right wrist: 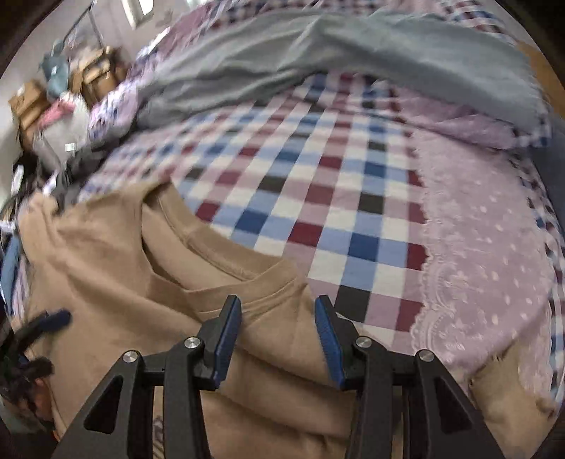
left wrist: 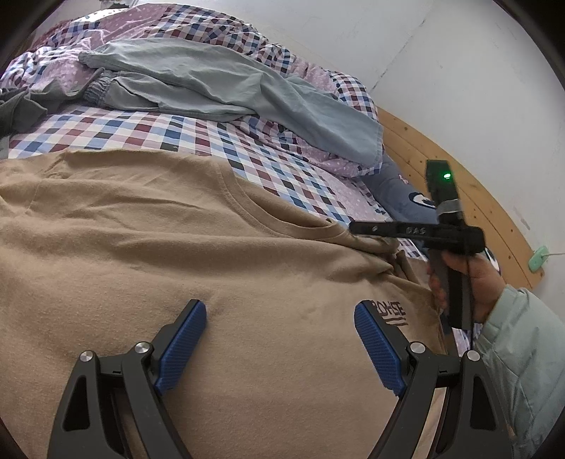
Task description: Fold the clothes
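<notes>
A tan T-shirt (left wrist: 141, 247) lies spread on the checked bedsheet (left wrist: 141, 130), collar toward the far side, with dark lettering (left wrist: 392, 310) near its right side. My left gripper (left wrist: 279, 314) hovers open over the shirt's chest with nothing between its blue pads. In the left wrist view the right gripper (left wrist: 356, 227) is held in a hand at the shirt's right shoulder, where the cloth bunches. In the right wrist view my right gripper (right wrist: 279, 307) stands open over the tan T-shirt (right wrist: 123, 264), its shoulder fabric lying between the pads. The frame is blurred.
Light blue-grey trousers (left wrist: 212, 81) lie across a rumpled checked quilt (left wrist: 176, 28) at the far side. A blue pillow (left wrist: 399, 190) sits by the wooden headboard (left wrist: 469, 197). A lilac dotted cover (right wrist: 476, 247) lies right of the shirt. Boxes and clutter (right wrist: 53, 106) stand beyond the bed's left.
</notes>
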A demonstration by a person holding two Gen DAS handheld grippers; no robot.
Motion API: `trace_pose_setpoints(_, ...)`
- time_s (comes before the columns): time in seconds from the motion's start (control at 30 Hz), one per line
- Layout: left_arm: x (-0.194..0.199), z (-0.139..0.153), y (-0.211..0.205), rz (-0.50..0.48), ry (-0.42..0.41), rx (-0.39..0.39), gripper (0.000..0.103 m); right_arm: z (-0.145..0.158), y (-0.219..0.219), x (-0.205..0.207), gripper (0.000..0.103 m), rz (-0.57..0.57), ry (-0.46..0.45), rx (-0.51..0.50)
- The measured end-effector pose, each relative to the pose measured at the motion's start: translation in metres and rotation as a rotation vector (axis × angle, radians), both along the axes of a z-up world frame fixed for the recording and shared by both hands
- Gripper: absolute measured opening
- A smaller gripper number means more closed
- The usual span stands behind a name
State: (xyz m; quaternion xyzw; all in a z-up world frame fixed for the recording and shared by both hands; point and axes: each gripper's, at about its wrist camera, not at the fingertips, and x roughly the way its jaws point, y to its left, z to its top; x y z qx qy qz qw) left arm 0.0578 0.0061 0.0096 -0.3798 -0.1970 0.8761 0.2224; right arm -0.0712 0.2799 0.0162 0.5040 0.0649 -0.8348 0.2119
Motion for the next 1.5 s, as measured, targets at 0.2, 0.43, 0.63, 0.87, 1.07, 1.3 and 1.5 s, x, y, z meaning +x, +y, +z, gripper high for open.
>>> trace_pose_setpoints(0.2,-0.002,0.001,-0.004,0.009,-0.019,0.036,0.089,-0.019,-0.003,-0.025,0.048,0.058,-0.055,0.053)
trace_pose_setpoints(0.43,-0.004,0.001,-0.006,0.014,-0.032,0.055,0.089,-0.027,-0.015,-0.039,0.033,0.187,-0.069,0.083)
trace_pose_setpoints(0.63,-0.006,0.002,-0.009,0.018,-0.046,0.076,0.089,-0.021,-0.041,-0.026,0.005,0.285,0.071,0.33)
trace_pose_setpoints(0.87,-0.007,0.004,-0.012,0.024,-0.059,0.097,0.089,0.005,-0.065,-0.057,0.004,0.179,0.29,0.547)
trace_pose_setpoints(1.07,-0.008,0.006,-0.016,0.04,-0.064,0.115,0.089,-0.015,-0.095,-0.082,0.005,0.105,0.264,0.655)
trace_pose_setpoints(1.3,-0.009,0.011,-0.025,0.069,-0.069,0.146,0.089,-0.008,-0.08,-0.092,0.015,-0.002,0.19,0.535)
trace_pose_setpoints(1.5,-0.012,0.022,-0.044,0.123,-0.047,0.163,0.089,0.033,-0.079,-0.09,0.051,-0.041,0.173,0.164)
